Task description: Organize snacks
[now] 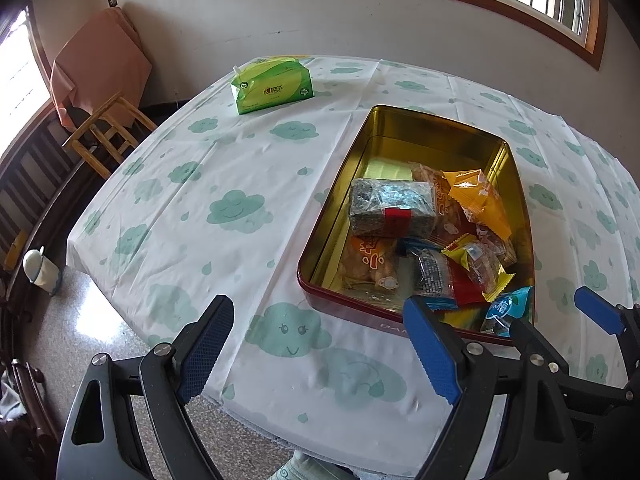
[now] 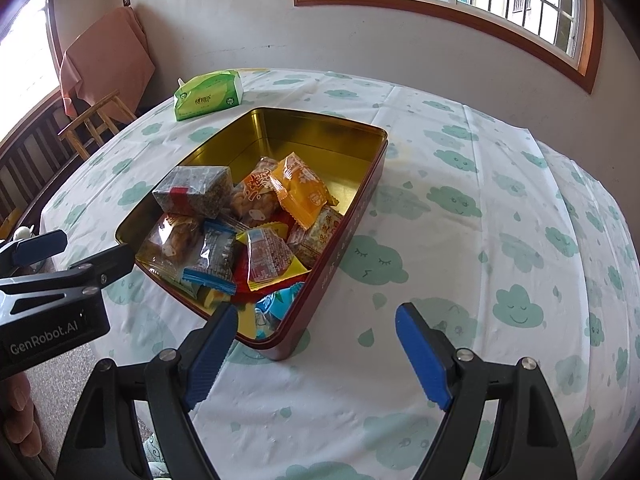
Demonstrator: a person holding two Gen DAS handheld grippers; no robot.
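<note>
**Both grippers wide apart, snacks already in the tin**

The fingers of the left gripper are spread wide and hold nothing. The fingers of the right gripper are spread wide too, with only tablecloth between them.

The snacks lie in a loose heap inside the gold tin, which sits on the cloud tablecloth. None are left on the cloth that I can see.

What could go wrong? The blue packet sits high at the near corner of the tin. A bump from a finger could flip it out. The tin is close to both grippers, so a push on its wall could slide it and wrinkle the cloth. The wrappers look slippery, so a pinch may slip off.
</note>
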